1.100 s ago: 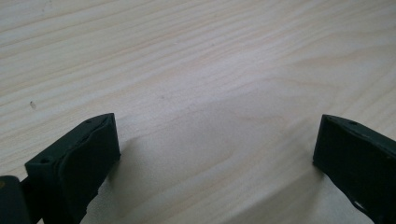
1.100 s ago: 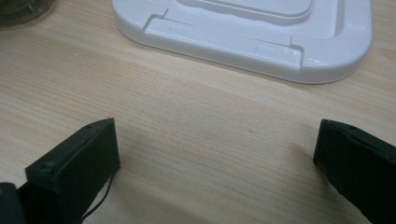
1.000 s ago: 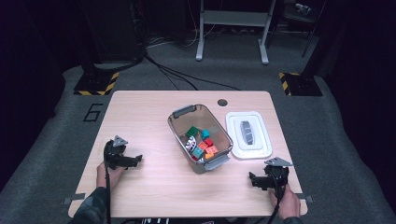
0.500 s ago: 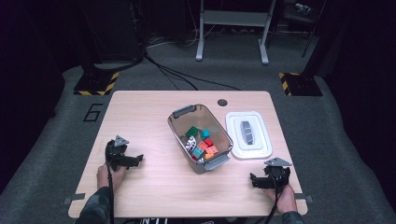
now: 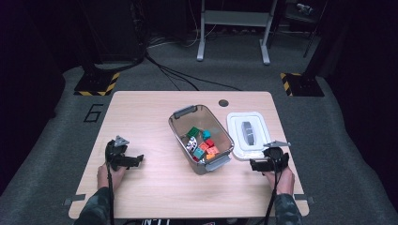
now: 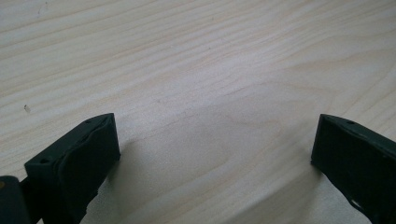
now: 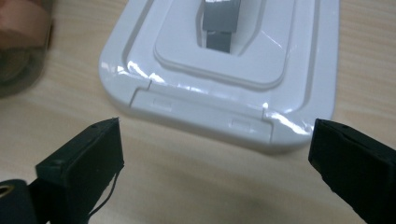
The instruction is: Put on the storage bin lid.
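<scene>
High view, left to right: left claw (image 5: 139, 160) rests spread and empty on the desk (image 5: 150, 117); the clear bin (image 5: 201, 138) of blocks sits mid-desk; the white lid (image 5: 248, 134) lies just beyond the spread right claw (image 5: 253, 164). Gripped at its glossy near edge, the lid could slip.

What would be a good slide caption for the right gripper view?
Open right gripper poised at the near edge of a white lid lying flat on the wooden table.
</scene>
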`<state>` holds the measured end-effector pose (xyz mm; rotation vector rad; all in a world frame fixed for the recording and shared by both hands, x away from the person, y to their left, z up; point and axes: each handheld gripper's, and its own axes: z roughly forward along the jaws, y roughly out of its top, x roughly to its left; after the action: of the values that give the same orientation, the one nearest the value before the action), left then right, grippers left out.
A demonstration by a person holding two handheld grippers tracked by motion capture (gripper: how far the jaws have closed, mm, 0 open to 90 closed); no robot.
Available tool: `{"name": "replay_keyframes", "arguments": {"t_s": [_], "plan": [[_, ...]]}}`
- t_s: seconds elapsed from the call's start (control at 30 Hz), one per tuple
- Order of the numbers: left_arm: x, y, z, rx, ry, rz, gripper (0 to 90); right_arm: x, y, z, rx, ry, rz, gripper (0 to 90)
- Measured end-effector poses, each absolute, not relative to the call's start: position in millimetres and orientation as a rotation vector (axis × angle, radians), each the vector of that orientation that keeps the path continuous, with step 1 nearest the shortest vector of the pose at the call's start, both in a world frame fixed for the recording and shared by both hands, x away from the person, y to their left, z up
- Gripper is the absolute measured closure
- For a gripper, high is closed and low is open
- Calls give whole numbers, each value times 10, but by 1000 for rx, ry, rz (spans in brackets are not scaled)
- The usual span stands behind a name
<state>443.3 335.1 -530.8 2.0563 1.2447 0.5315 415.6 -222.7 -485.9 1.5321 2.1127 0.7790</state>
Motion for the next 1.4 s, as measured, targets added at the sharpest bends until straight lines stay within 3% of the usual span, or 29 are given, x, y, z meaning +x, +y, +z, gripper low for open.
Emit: {"name": "replay_keyframes", "arguments": {"t_s": [0.17, 0.43, 0.9, 1.0, 1.07, 1.17, 1.4], "plan": [[4433, 3343, -5310, 2043, 1254, 526, 7, 4421, -2180, -4749, 1560, 2097, 799, 48], [4433, 3346, -5311, 2045, 1251, 531, 8, 4822, -2039, -4680, 1605, 2046, 811, 321], [4438, 3354, -5307, 2059, 1245, 528, 7, 5207, -1862, -4791, 1633, 2050, 670, 595], [4439, 3358, -5305, 2065, 1242, 529, 7, 5224, -1863, -4804, 1652, 2028, 676, 615], [4439, 3348, -5311, 2047, 1251, 530, 8, 5229, -1841, -4809, 1647, 2027, 674, 548], [4440, 3364, -5300, 2078, 1237, 528, 7, 5244, -1797, -4809, 1628, 2014, 682, 543], [4429, 3363, -5297, 2076, 1245, 520, 7, 5313, -1787, -4811, 1653, 2001, 665, 660]]}}
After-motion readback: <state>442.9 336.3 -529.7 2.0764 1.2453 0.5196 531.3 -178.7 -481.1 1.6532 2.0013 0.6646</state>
